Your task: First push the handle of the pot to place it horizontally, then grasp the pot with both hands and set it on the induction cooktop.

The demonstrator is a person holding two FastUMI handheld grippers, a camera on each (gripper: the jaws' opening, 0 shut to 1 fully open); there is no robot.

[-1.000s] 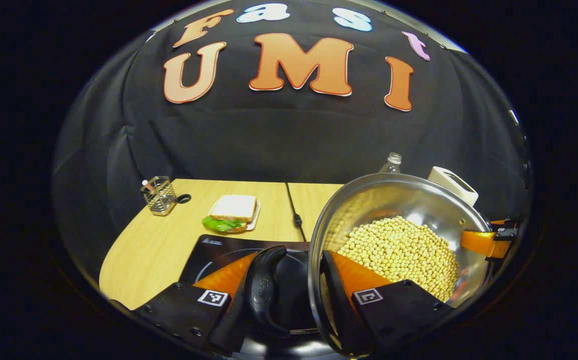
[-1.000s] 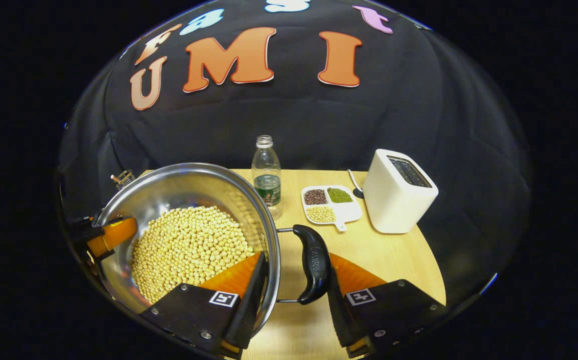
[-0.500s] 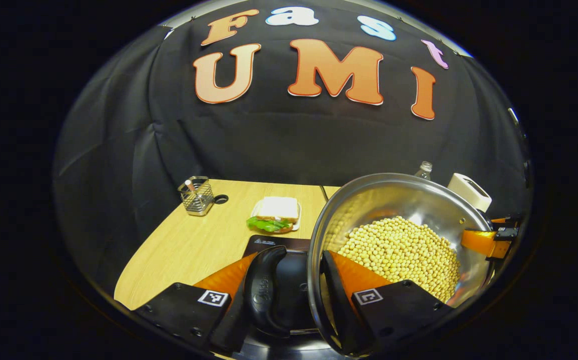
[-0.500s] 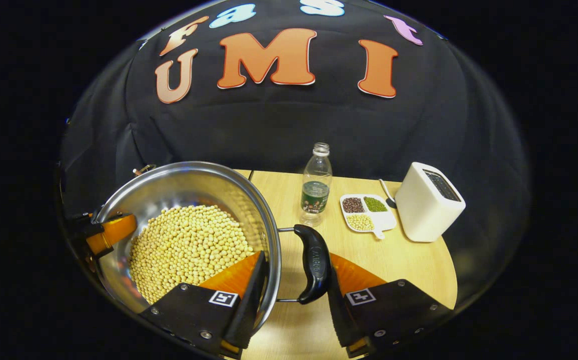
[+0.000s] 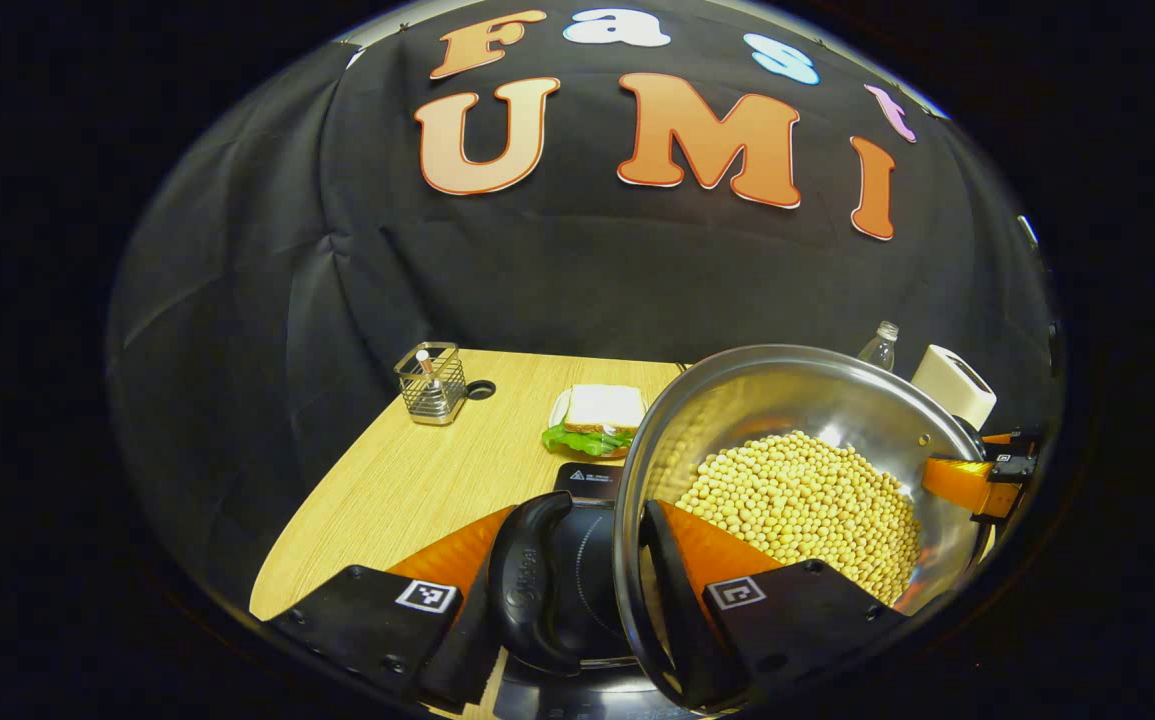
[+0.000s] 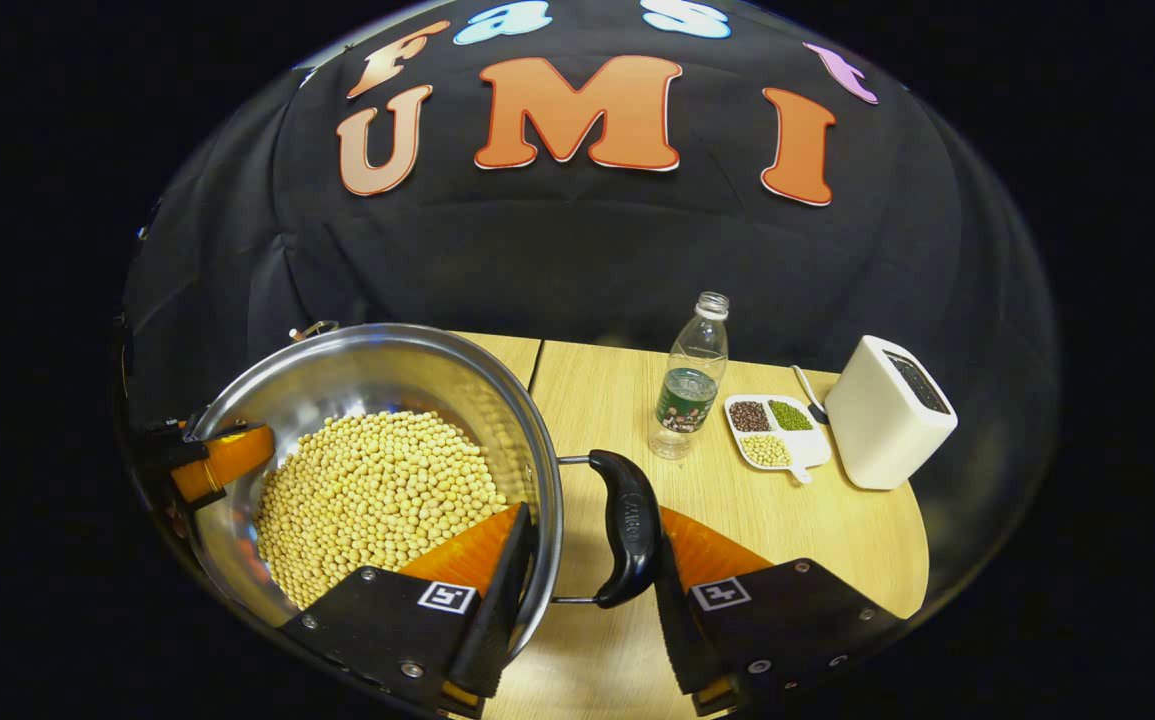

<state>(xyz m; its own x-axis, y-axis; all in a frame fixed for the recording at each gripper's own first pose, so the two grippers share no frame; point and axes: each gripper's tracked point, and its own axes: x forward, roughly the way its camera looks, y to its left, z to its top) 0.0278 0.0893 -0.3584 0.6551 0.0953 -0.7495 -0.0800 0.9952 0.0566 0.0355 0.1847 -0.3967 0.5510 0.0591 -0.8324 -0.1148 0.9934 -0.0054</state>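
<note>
Pot (image 5: 797, 470) of beans held above the surface (image 6: 737, 500), left tongs (image 5: 577, 590) and right tongs (image 6: 587, 585) each pinching rim and side handle on opposite sides; cooktop (image 5: 592, 560) lies directly beneath the left handle (image 5: 527, 580).

Right tool (image 6: 587, 590) clamped across pot (image 6: 357, 380) rim and handle (image 6: 627, 530)

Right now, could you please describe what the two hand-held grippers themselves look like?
The left hand-held gripper and the right hand-held gripper look alike: each has two black finger blocks with bolt heads, a small white-and-black square marker on each block, orange wedge-shaped inner faces, and dark pads along the gripping edges.
</note>
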